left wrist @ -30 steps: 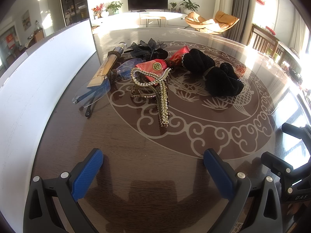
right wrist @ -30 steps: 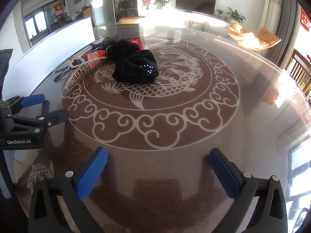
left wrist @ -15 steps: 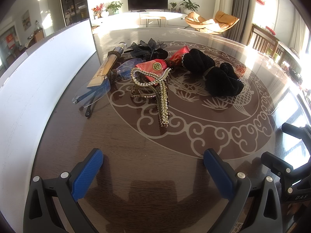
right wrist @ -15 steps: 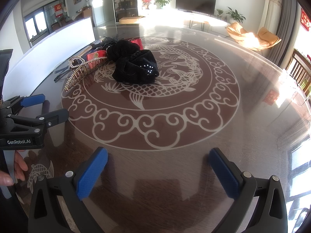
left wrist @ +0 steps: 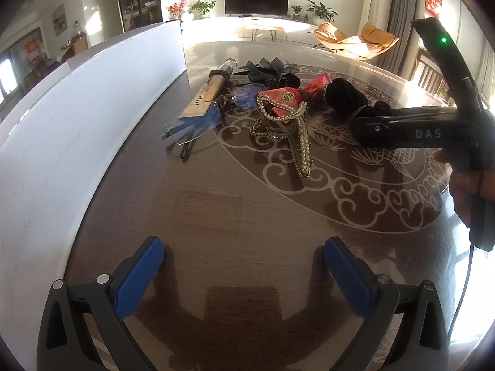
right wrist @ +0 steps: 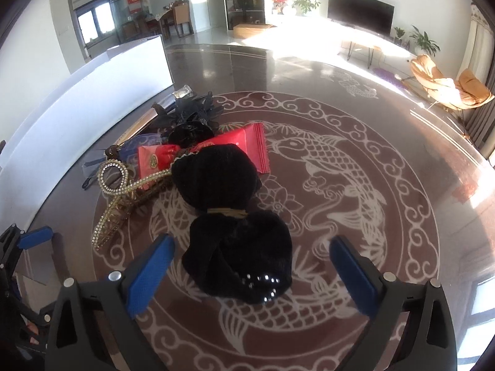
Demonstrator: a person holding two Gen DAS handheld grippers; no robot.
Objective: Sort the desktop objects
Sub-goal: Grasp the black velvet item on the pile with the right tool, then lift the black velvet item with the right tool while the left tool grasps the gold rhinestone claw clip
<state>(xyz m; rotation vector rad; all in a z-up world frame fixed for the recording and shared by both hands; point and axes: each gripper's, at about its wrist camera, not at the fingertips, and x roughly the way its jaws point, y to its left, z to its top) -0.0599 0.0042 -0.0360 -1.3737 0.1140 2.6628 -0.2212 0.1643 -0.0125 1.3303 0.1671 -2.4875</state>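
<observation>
Closing right claw (right wrist: pixel 249 258) around the black scrunchie (right wrist: pixel 236 256), pads not yet touching it.
Scrunchie lies on the desk (right wrist: pixel 355 185) between the blue pads, against the red packets (right wrist: pixel 247 145) and rhinestone clip (right wrist: pixel 119 198). Left claw (left wrist: pixel 243 267) is released, nothing between its pads, above bare desk near the white box (left wrist: pixel 77 117); glasses (left wrist: pixel 198 125) lie beyond.
</observation>
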